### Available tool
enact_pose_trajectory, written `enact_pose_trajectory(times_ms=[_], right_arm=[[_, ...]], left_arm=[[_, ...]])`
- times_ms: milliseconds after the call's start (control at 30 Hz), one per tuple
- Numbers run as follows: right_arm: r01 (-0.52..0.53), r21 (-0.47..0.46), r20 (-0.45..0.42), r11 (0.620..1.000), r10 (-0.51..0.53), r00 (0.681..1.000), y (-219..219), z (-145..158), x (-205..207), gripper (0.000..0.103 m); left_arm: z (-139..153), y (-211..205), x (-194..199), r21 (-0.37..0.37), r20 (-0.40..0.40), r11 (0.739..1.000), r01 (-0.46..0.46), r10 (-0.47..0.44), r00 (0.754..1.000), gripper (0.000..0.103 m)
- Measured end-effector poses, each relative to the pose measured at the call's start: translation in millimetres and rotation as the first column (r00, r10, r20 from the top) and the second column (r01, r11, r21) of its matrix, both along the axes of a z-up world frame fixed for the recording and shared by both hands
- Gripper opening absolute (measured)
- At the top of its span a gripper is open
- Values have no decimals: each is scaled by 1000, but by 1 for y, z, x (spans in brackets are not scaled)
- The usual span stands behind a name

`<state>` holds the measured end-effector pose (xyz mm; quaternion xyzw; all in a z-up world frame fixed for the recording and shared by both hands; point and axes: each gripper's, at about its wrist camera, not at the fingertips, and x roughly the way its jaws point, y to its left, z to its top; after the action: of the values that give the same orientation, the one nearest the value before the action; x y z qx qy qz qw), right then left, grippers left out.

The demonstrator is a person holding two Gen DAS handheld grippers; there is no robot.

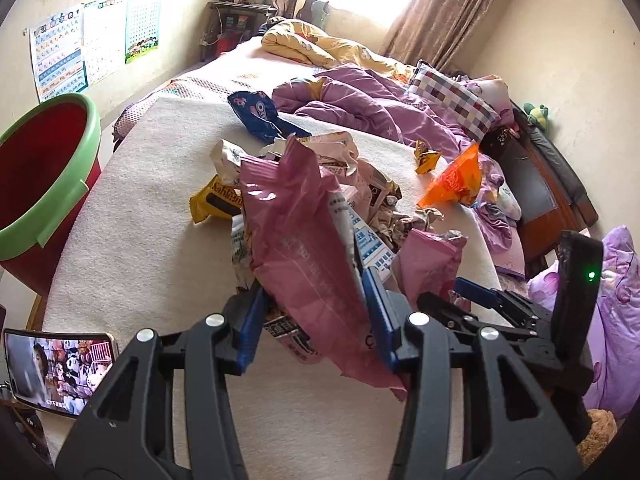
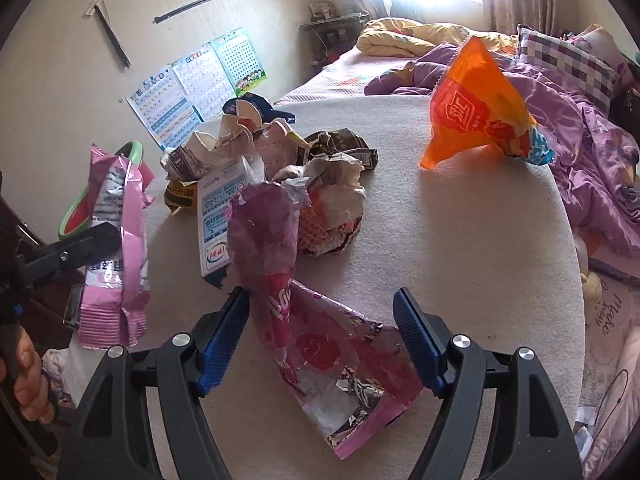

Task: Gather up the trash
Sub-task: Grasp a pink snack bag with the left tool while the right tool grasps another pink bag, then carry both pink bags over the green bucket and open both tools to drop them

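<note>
My left gripper [image 1: 314, 312] is shut on a large pink plastic bag [image 1: 304, 248] and holds it up over the cream table [image 1: 140, 220]; the bag also shows in the right wrist view [image 2: 116, 256]. My right gripper [image 2: 322, 332] is open, its blue fingers on either side of a crumpled pink foil wrapper [image 2: 320, 344] that lies on the table. A heap of crumpled wrappers [image 2: 280, 168] sits beyond it. An orange snack bag [image 2: 476, 112] stands at the far right. A blue wrapper [image 1: 256, 114] and a yellow wrapper [image 1: 216, 200] lie further off.
A red tub with a green rim [image 1: 44, 172] stands left of the table. A phone [image 1: 60, 372] showing a video lies at the table's near left edge. A bed with purple bedding [image 1: 380, 108] lies behind and to the right.
</note>
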<state>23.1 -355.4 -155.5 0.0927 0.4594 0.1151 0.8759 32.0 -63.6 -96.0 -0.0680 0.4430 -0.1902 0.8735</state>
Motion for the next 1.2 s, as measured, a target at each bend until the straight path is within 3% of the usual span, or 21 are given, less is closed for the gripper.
enact_pose_trajectory(times_ms=[133,200,233,333,733,1200], right_arm=[[-16,-39,-6,999,15,1000,7,-4,-1,69],[-32,-38,5,999,32,999,10,-3,-3,53],[-37,-33,4,999,37,999,11,-3,-3,36],[-34,-6,20,999,34,999,12,2,-6,25],[-36,77,145,996,25,989,23,46,-16,24],[-91,78,175,993,77,982,77,66,-4,24]], left_arm=[[0,5,-2,-3,1,1000,-5,5,1000,45],[1,7,-2,-5,2,1000,-5,5,1000,45],[2,7,-2,-5,3,1000,-5,5,1000,45],[3,8,-2,-8,9,1000,-3,3,1000,45],[3,14,-3,-13,20,1000,22,-22,1000,45],[3,46,2,-32,19,999,14,-13,1000,45]])
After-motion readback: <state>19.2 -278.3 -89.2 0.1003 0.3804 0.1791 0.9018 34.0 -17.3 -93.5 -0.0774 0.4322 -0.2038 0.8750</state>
